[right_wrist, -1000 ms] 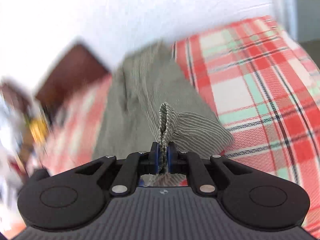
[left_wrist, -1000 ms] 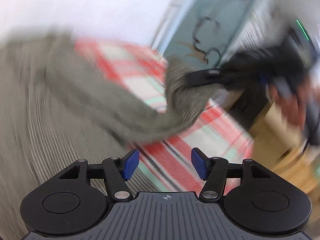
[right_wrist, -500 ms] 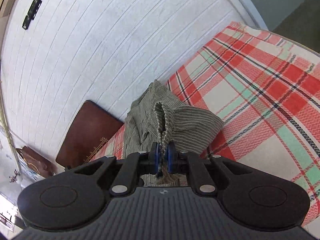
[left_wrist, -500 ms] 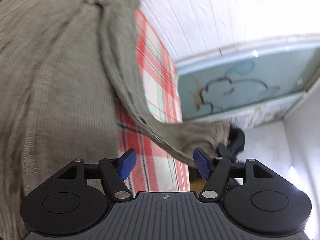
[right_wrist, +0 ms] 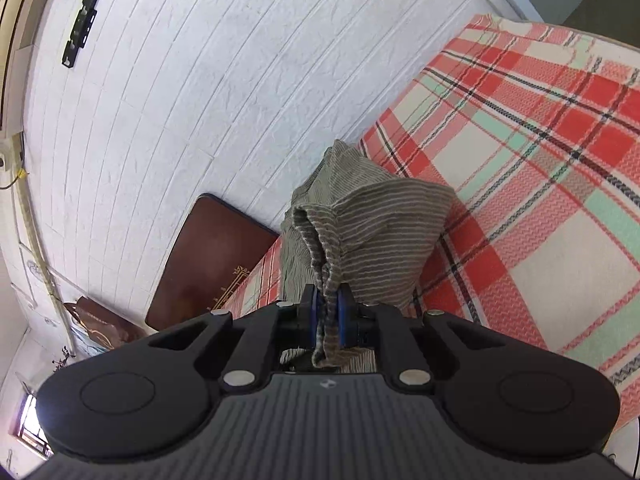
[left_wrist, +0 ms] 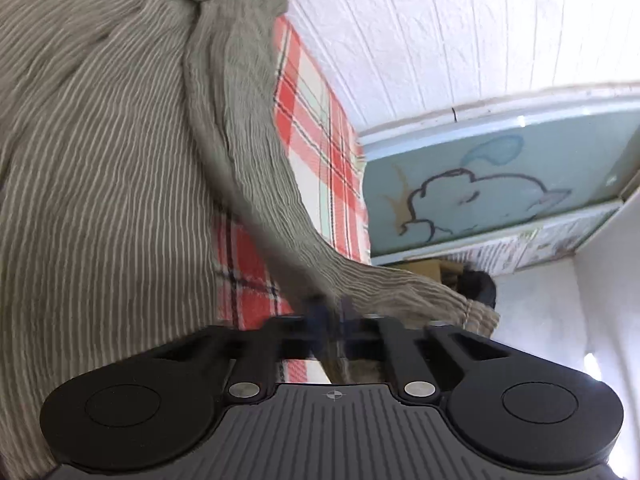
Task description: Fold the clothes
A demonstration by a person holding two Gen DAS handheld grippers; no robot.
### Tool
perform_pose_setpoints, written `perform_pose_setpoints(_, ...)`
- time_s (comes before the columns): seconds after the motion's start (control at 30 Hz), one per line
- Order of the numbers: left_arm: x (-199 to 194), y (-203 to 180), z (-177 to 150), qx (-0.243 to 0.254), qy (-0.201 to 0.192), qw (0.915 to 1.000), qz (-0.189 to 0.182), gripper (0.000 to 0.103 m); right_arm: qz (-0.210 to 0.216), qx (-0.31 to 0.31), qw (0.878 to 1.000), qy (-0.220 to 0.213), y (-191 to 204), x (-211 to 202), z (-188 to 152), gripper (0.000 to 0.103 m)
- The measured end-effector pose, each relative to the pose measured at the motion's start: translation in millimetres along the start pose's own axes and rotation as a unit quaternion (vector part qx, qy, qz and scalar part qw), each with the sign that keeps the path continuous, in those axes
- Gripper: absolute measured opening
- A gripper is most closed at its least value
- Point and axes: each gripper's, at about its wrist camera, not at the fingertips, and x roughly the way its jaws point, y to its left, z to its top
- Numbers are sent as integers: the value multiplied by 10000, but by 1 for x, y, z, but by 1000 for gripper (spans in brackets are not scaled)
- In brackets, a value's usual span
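Observation:
A grey-green striped garment (left_wrist: 100, 180) fills the left of the left wrist view and lies on a red plaid bed cover (left_wrist: 316, 120). Its sleeve (left_wrist: 260, 168) runs down to my left gripper (left_wrist: 332, 312). The blurred jaws are closing, and the sleeve cloth is pinched between them. In the right wrist view my right gripper (right_wrist: 326, 312) holds a bunched fold of the same garment (right_wrist: 380, 220) between its blue pads. Its jaws are opening a little, but the cloth is still gripped. The rest of the garment trails away over the plaid cover (right_wrist: 540, 160).
A white panelled wall (right_wrist: 240, 100) runs behind the bed. A brown board (right_wrist: 212, 256) leans at the bed's far end. A pale blue glass panel with a cartoon drawing (left_wrist: 500, 184) stands beyond the bed's other end.
My left jaws stood wide apart beside the sleeve and have now come together on it. My right gripper has kept its hold, and the garment now looks closer to it.

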Motion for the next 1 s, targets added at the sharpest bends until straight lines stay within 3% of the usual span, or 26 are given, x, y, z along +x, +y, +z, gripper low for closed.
perform_pose_setpoints(0.2,-56,-30,25,913,-557,9940,249,12,603,-1,9971,471,11,16,-20,12)
perform_pose_setpoints(0.33,-99,-49,31,1389,-987,9846,382,11,1241,-109,9892,767,30,35,-25,12)
perform_pose_setpoints(0.4,-115,-53,30,1566,-1144,9799,476,11,1357,-242,9866,870,39,42,-27,12)
perform_pose_setpoints(0.67,-131,-28,9,1465,-1093,9803,745,14,1209,-560,9801,1468,37,49,-38,12)
perform_pose_setpoints(0.97,-111,23,3,1312,-605,9721,1846,23,70,-728,9673,2428,5,71,-72,13)
perform_pose_setpoints(1.0,-112,25,2,1353,-571,9703,1921,23,7,-696,9653,2518,2,71,-74,21)
